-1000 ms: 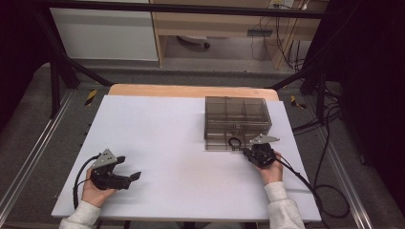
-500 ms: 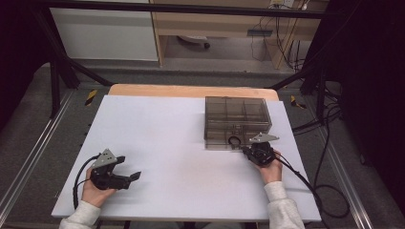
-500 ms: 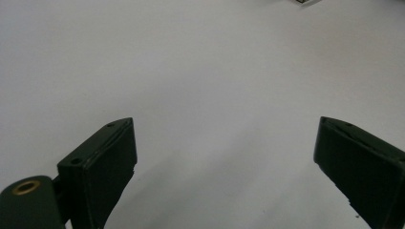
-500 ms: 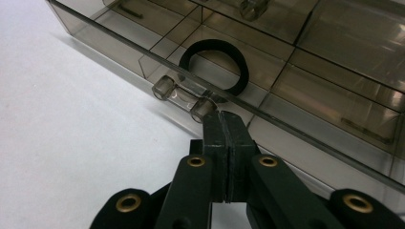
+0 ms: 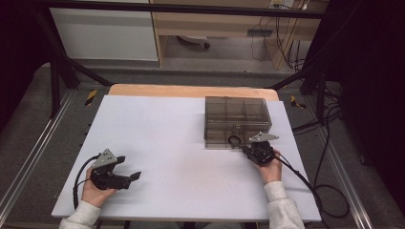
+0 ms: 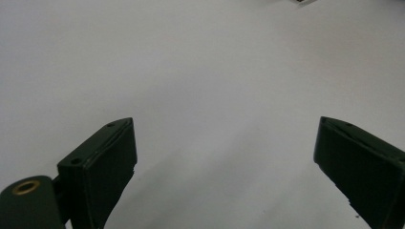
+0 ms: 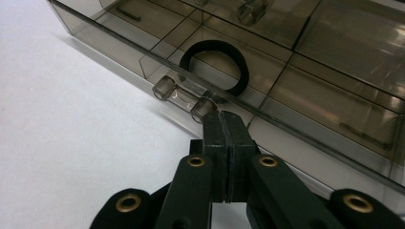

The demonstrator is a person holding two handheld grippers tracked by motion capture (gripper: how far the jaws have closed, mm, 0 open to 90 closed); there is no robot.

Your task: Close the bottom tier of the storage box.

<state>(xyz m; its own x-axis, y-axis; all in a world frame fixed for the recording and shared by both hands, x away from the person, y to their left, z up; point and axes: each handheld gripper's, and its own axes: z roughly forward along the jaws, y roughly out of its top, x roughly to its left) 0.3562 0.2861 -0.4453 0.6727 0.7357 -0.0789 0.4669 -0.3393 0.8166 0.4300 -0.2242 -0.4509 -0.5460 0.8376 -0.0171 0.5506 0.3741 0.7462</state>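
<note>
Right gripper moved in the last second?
No. The right gripper sits at the same spot against the smoky box's front edge, jaws shut at its latch.

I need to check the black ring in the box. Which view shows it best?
The right gripper view: the black ring sits large and sharp inside the clear box. The high view shows it small; the left gripper view faces bare table.

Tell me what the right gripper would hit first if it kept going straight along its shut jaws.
Probably the clear latch on the front edge of the smoky plastic compartment box: the right gripper already sits at it, with the black ring just beyond.
</note>
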